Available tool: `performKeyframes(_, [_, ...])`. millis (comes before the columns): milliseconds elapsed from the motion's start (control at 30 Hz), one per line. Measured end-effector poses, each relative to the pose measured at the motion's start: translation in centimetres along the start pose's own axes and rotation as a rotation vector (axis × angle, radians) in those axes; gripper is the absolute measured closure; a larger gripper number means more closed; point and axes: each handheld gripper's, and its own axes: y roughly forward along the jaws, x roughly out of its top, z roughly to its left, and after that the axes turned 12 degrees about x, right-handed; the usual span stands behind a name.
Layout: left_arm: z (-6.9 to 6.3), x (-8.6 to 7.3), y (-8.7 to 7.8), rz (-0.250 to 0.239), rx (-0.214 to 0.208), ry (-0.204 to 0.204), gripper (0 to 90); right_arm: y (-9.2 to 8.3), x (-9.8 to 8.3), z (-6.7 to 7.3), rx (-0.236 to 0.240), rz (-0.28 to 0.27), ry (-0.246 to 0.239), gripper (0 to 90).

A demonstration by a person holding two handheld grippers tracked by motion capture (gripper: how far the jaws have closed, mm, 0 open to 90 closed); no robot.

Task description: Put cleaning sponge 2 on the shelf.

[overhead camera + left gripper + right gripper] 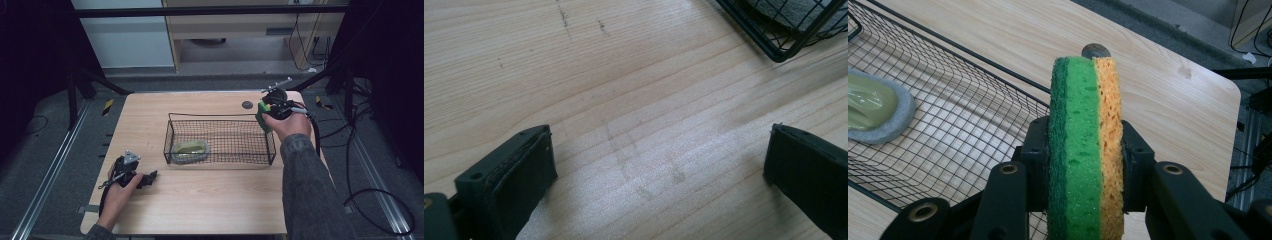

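A green and yellow sponge [1085, 145] is held on edge between the two black jaws of the right gripper [1085, 165], which are clamped against its broad faces, the dark green scouring side against one jaw and the porous yellow side against the other. In the high view the right gripper [272, 107] is seen raised near the far right corner of the wooden table [210, 210], just beyond the right end of a black wire basket [220, 135], with the sponge [262, 116] showing as a green patch at the basket's far right corner. The basket is placed about the middle of the table, and inside it, toward its near left corner, a second pad [190, 150] is lying flat (pale yellow-green on top with a grey rim; what kind of pad it is cannot be told). A small dark round mark [247, 105] is seen on the tabletop close to the far edge, behind the basket. The left gripper [142, 180] is rested low near the near left corner of the table, well apart from the basket, and in the left gripper view its jaws are seen spread wide over bare wood with nothing between them. One corner of the basket [781, 35] is visible beyond those jaws.
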Motion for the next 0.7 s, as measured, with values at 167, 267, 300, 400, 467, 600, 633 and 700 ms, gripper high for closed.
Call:
performKeyframes(167, [0.0,0.0,0.0,0.0,0.0,0.0,0.0,0.7,0.2,0.3,-0.003,0.017,-0.008,64.6])
performKeyframes(267, [0.0,0.0,0.0,0.0,0.0,0.0,0.0,0.9,0.2,0.3,-0.001,0.017,-0.013,64.6])
performKeyframes(300, [0.0,0.0,0.0,0.0,0.0,0.0,0.0,1.0,0.2,0.2,0.0,0.018,-0.014,64.6])
performKeyframes(400, [0.0,0.0,0.0,0.0,0.0,0.0,0.0,1.3,0.1,0.2,-0.005,0.035,-0.024,64.6])
performKeyframes(467, [0.0,0.0,0.0,0.0,0.0,0.0,0.0,1.6,0.1,0.3,-0.011,0.047,-0.03,64.6])
performKeyframes(600, [0.0,0.0,0.0,-0.001,0.0,-0.002,0.0,2.5,0.0,0.3,-0.001,0.06,-0.034,64.6])
performKeyframes(633, [0.0,0.0,0.0,-0.001,0.0,-0.002,0.0,2.7,0.0,0.3,0.001,0.066,-0.034,64.6])
performKeyframes(700, [0.0,0.0,0.0,-0.001,0.0,-0.002,0.0,3.2,-0.1,0.3,0.002,0.082,-0.041,64.6])
